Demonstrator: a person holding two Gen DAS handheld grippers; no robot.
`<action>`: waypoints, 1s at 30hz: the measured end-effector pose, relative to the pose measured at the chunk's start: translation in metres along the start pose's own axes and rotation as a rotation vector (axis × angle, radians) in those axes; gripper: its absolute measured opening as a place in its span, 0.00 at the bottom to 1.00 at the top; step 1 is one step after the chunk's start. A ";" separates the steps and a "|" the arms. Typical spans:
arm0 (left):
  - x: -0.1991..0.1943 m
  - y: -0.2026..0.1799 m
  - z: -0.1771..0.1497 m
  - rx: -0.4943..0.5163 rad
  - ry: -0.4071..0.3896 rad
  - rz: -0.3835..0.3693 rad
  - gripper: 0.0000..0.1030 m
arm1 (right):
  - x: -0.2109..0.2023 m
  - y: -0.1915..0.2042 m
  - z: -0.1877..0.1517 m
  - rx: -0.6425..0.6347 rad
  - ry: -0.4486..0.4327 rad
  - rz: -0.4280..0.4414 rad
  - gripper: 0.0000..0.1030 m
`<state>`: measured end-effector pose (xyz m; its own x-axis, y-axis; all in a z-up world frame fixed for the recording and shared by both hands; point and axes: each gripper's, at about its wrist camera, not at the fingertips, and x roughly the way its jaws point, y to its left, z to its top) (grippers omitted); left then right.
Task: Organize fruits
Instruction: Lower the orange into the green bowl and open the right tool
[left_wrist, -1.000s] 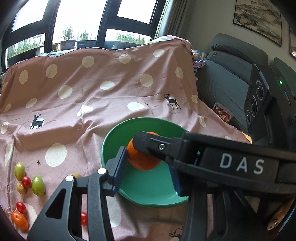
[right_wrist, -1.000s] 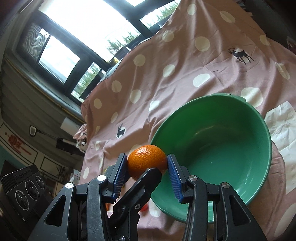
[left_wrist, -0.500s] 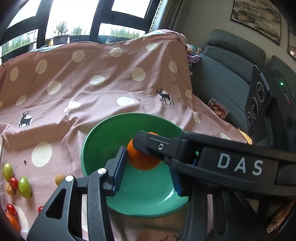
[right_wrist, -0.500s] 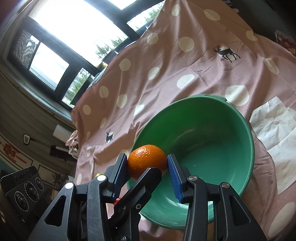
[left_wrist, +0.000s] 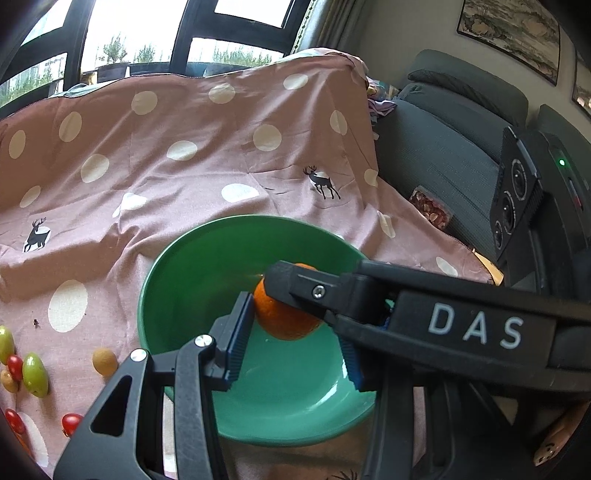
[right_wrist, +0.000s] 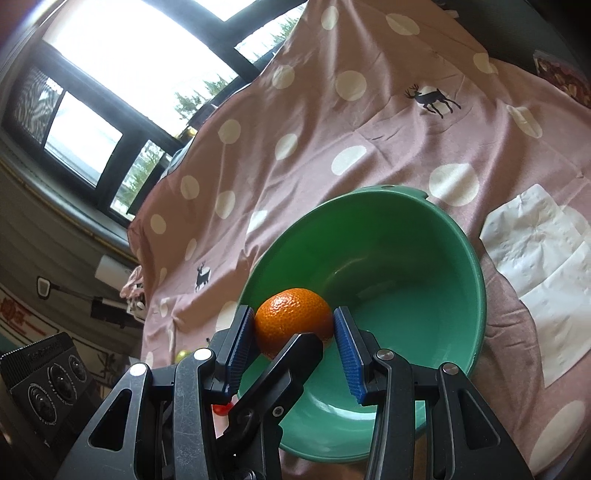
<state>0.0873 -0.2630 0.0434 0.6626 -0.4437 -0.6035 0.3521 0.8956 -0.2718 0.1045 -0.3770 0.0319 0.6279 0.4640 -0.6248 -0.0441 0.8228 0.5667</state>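
Note:
An orange mandarin (right_wrist: 293, 319) sits between the blue pads of my right gripper (right_wrist: 295, 325), which is shut on it above the near rim of a green bowl (right_wrist: 436, 236). In the left wrist view the same mandarin (left_wrist: 284, 321) shows over the bowl (left_wrist: 177, 269), with the right gripper's black finger crossing in front of it. My left gripper (left_wrist: 293, 339) is open beside it, its pads around the mandarin without a firm grip that I can see. Small fruits lie on the cloth at the left: green ones (left_wrist: 35, 374), red ones (left_wrist: 71, 421) and a yellow one (left_wrist: 104, 361).
A pink polka-dot cloth (left_wrist: 184, 147) with deer prints covers the surface. White paper napkins (right_wrist: 546, 266) lie right of the bowl. A grey armchair (left_wrist: 450, 155) and a black device (left_wrist: 524, 192) stand at the right. Windows are behind.
Both grippers and the mandarin have moved over the bowl's inside. The small fruits have slid toward the left edge of the left wrist view.

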 end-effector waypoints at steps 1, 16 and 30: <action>0.001 0.000 0.000 -0.001 0.003 -0.002 0.42 | 0.000 -0.001 0.000 0.002 0.001 -0.003 0.46; 0.012 0.001 -0.001 -0.014 0.033 -0.026 0.42 | 0.003 -0.009 0.002 0.022 0.010 -0.038 0.46; 0.018 0.003 -0.002 -0.028 0.050 -0.047 0.43 | 0.004 -0.008 0.001 0.015 0.013 -0.080 0.46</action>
<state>0.0988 -0.2684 0.0304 0.6114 -0.4838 -0.6262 0.3633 0.8746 -0.3211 0.1086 -0.3816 0.0255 0.6192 0.4013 -0.6750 0.0175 0.8523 0.5227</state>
